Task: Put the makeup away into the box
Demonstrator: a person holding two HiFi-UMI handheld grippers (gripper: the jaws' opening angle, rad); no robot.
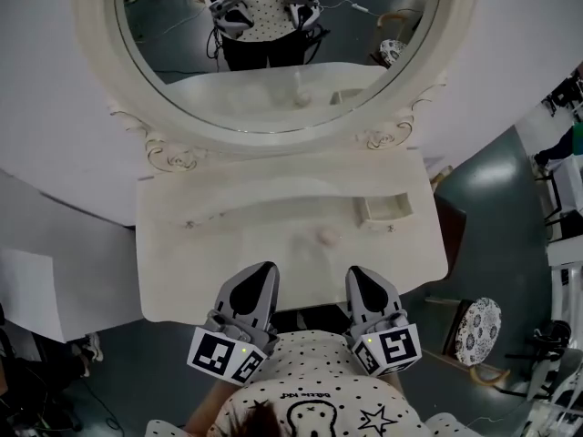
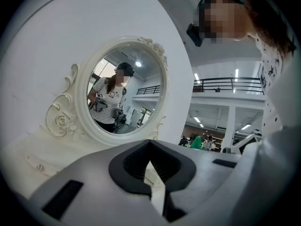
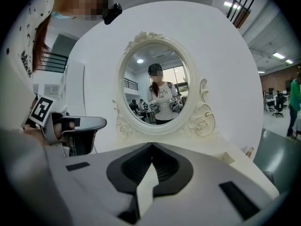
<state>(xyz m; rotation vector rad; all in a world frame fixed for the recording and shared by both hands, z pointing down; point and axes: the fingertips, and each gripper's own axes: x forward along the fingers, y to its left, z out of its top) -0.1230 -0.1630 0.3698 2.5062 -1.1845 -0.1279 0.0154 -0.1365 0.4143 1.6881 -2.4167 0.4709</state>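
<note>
While the makeup waits untouched, we stand in the head view at a cream-painted dressing table point(image 1: 209, 280), the grey two-jaw left gripper point(image 1: 260, 276) and the matching right gripper point(image 1: 365, 280) hovering over its near edge. A small pale rounded piece point(image 1: 326, 237), seemingly the makeup, lies mid-table, near but apart from a shallow cream open box point(image 1: 386, 209) to its right. In the left gripper view the jaws meet tip to tip on nothing, facing the oval scroll-framed mirror point(image 2: 124, 93). In the right gripper view the jaws are likewise pressed together and empty. We judge the first pick-up has not begun: next, one gripper must open, reach forward and close on the piece.
</note>
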